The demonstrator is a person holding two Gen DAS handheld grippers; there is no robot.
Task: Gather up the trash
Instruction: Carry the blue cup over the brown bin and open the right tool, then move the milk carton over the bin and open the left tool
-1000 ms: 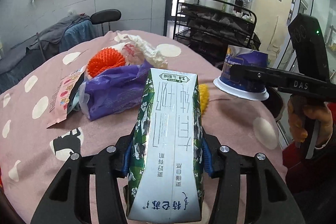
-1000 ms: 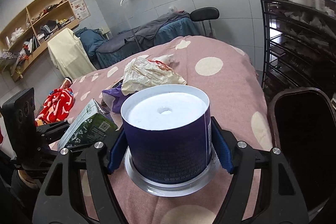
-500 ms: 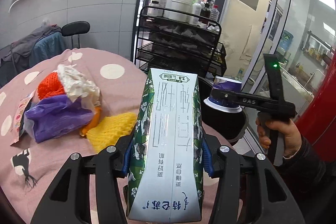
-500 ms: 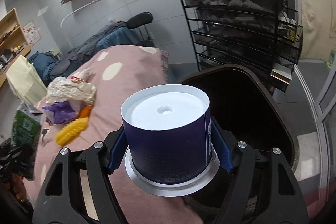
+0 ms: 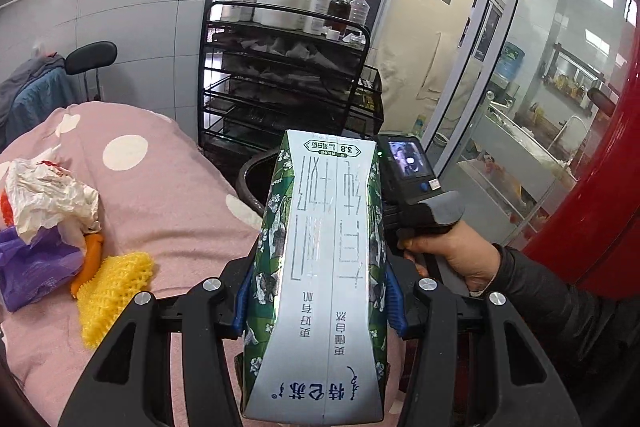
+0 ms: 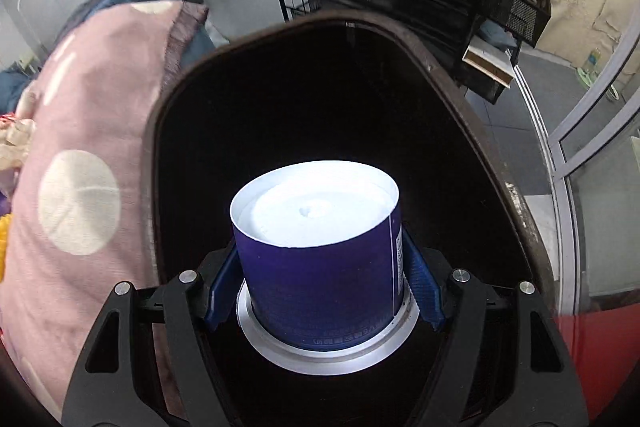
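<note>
A green and silver milk carton point(image 5: 320, 267) stands between the blue pads of my left gripper point(image 5: 318, 299), which is shut on it above the pink table's right edge. My right gripper point(image 6: 324, 291) is shut on an upside-down dark blue paper cup point(image 6: 320, 259) with a white rim. That cup hangs over the open mouth of a dark bin point(image 6: 472, 115), whose inside is black. In the left wrist view the bin point(image 5: 250, 175) shows behind the carton, and a hand point(image 5: 452, 259) holds the right gripper's body beside it.
On the pink dotted tablecloth point(image 5: 168, 211) lie a yellow foam net point(image 5: 112, 287), a purple bag point(image 5: 32, 267), a crumpled white wrapper point(image 5: 48, 199) and an orange piece point(image 5: 90, 259). A black wire rack point(image 5: 280, 87) with bottles stands behind the bin. Glass doors are at right.
The right gripper has swung the blue cup off the table and down over the bin's mouth. The left gripper has carried the carton rightward toward the table edge and the bin.
</note>
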